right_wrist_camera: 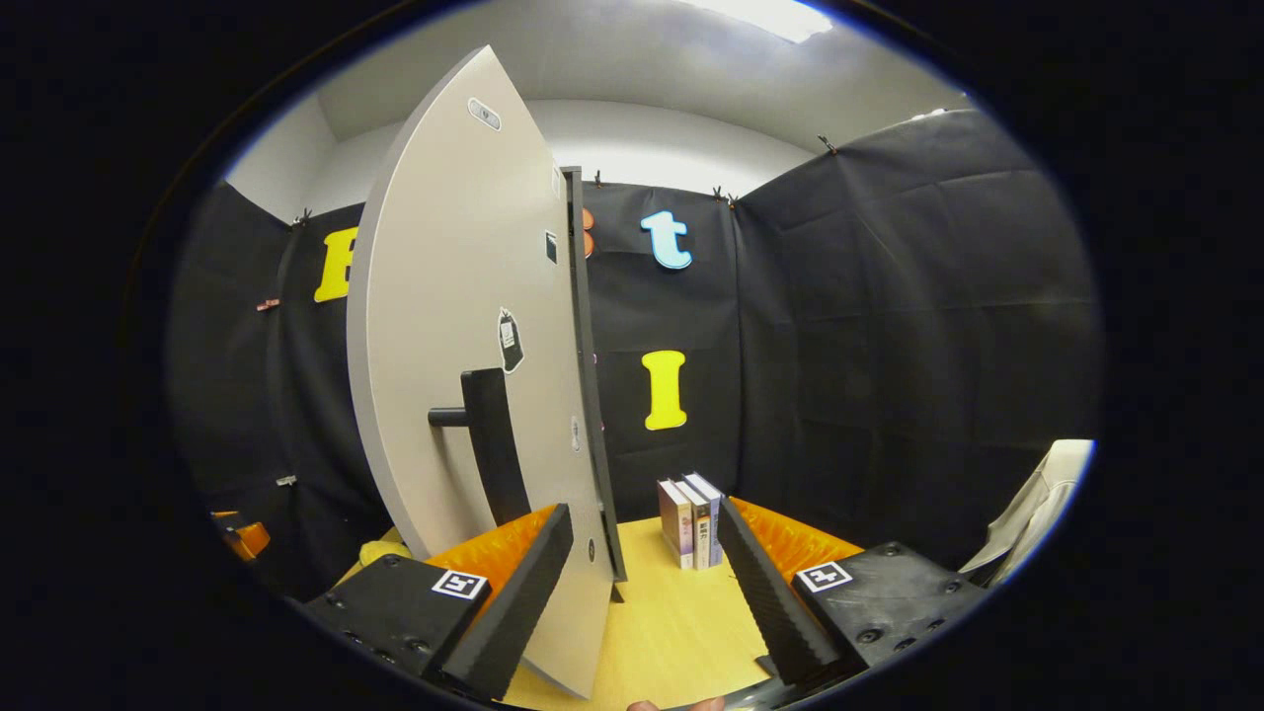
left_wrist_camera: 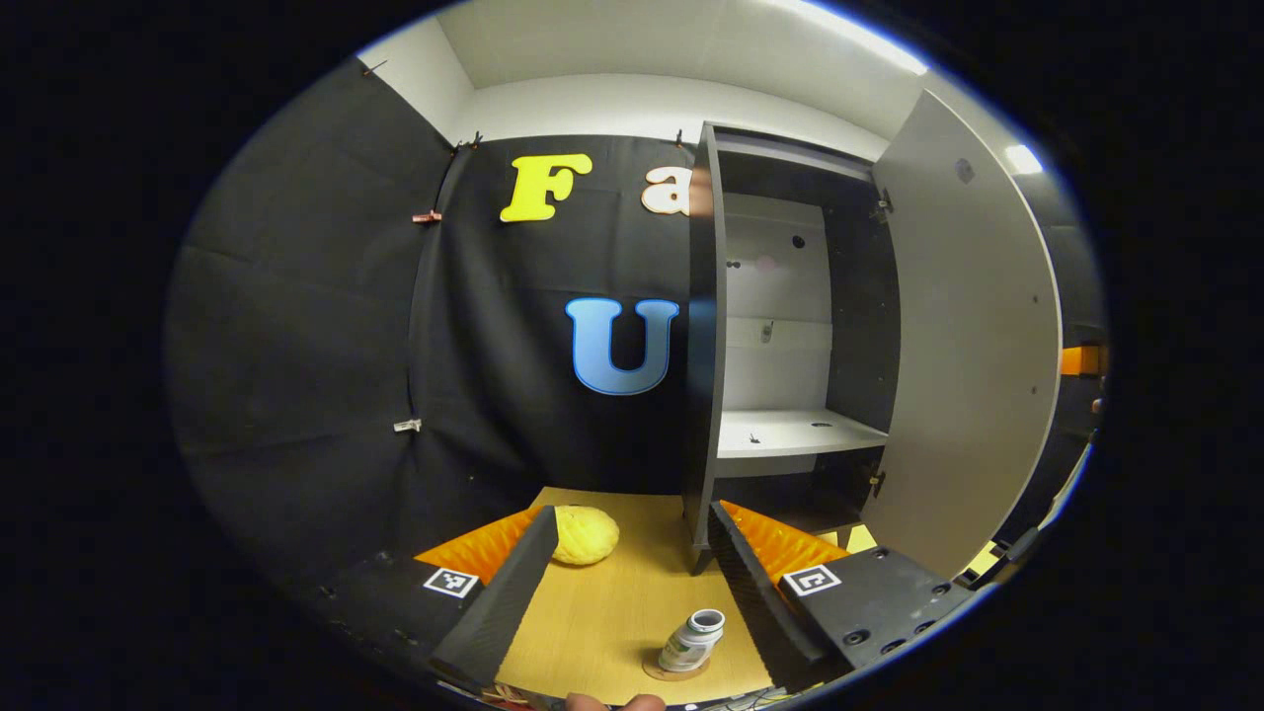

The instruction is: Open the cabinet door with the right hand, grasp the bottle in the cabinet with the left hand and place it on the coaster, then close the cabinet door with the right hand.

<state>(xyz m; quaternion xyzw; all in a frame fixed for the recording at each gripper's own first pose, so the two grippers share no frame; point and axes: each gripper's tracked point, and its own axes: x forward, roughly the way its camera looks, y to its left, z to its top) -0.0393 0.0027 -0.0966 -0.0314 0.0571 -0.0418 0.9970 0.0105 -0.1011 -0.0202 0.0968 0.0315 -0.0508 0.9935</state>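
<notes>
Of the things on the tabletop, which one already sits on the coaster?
The bottle stands on the round coaster between the open left claw's fingers; the yellow lumpy object lies on bare wood.

My left hand-held gripper [left_wrist_camera: 624, 592] wide open, holding nothing, my right hand-held gripper [right_wrist_camera: 647, 592] wide open too

black gripper [left_wrist_camera: 632, 592] bodies; square tag markings

The booth is being enclosed by black cloth walls [right_wrist_camera: 889, 326] clipped along their tops. White upper walls and ceiling [left_wrist_camera: 671, 49] are being lit by overhead light panels [right_wrist_camera: 770, 15]. A wooden counter [left_wrist_camera: 612, 612] is being shown below.
</notes>
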